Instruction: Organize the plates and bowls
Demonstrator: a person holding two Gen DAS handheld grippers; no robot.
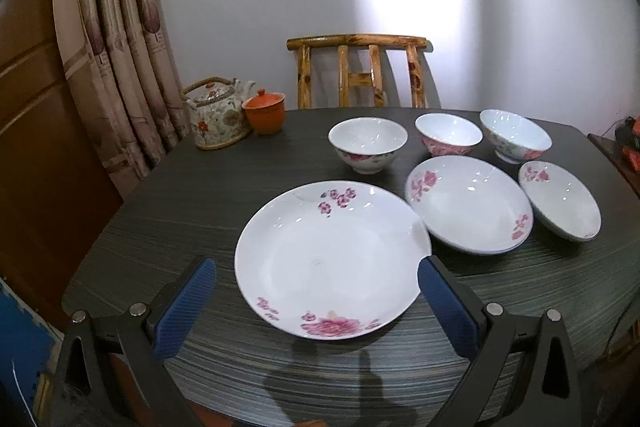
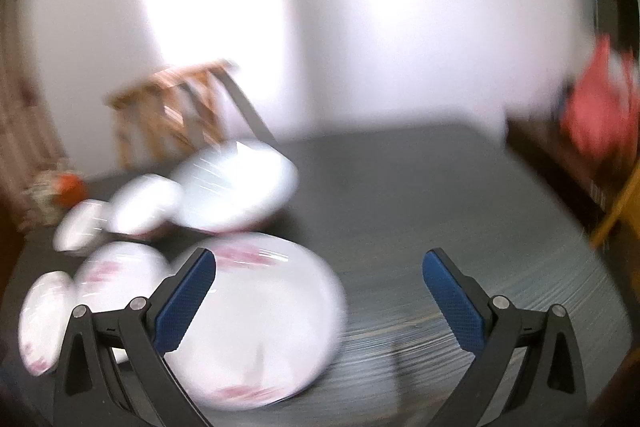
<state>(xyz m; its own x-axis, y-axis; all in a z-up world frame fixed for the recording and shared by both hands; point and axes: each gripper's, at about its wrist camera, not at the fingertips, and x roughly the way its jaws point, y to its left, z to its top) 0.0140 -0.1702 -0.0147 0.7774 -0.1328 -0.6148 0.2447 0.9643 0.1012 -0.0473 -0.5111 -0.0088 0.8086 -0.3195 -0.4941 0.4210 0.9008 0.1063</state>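
Note:
In the left wrist view a large white plate (image 1: pixel 332 259) with pink flowers lies on the dark table (image 1: pixel 180 211). My left gripper (image 1: pixel 318 277) is open above its near side, empty. To the right lie a medium plate (image 1: pixel 468 205) and a small plate (image 1: pixel 560 205). Behind them stand three floral bowls (image 1: pixel 368 145) (image 1: pixel 448 135) (image 1: pixel 516 135). The right wrist view is motion-blurred. My right gripper (image 2: pixel 320 267) is open and empty, with a white plate (image 2: pixel 260 319) low at its left finger and blurred bowls (image 2: pixel 236 187) beyond.
A floral teapot (image 1: pixel 218 117) and an orange lidded cup (image 1: pixel 264 111) stand at the table's back left by a curtain (image 1: pixel 116 47). A wooden chair (image 1: pixel 360 71) stands behind the table. Red items (image 2: pixel 600 107) sit on a side surface at the right.

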